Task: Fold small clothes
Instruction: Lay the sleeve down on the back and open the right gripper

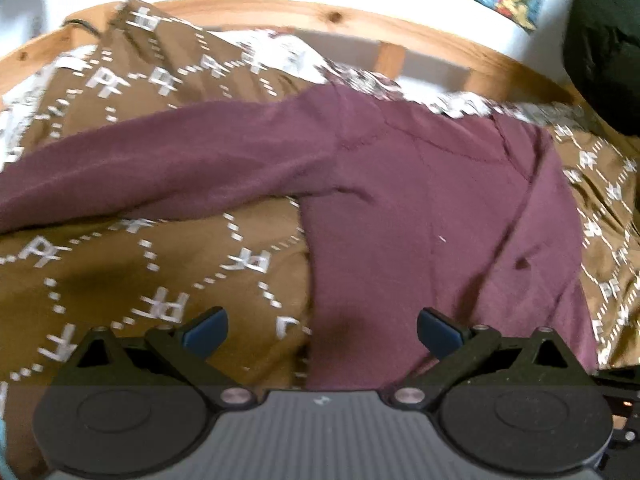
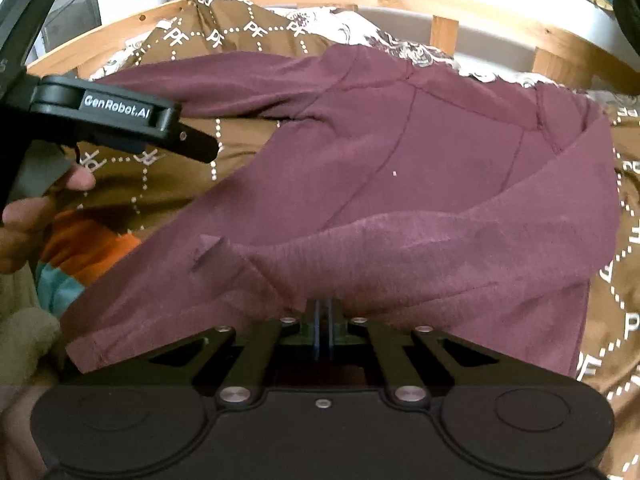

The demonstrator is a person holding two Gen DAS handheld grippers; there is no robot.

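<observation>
Nearest the right wrist camera, the right claw is pinched tight on the ribbed cuff of a sleeve of the maroon long-sleeved knit top, its blue pads pressed together with the fabric bunched between them; that sleeve is drawn across the garment's body. Over the lower hem, the left claw stands wide apart, its blue pads hovering with nothing between them, one above the bedspread and one above the top. Just beyond, the top lies spread on the brown bedspread with white lettered diamond pattern, its other sleeve stretched out to the left. At the left edge of the right view, the left claw's black body appears, held by a bare hand. Farther back, a curved pale pine bed frame borders the bed.
</observation>
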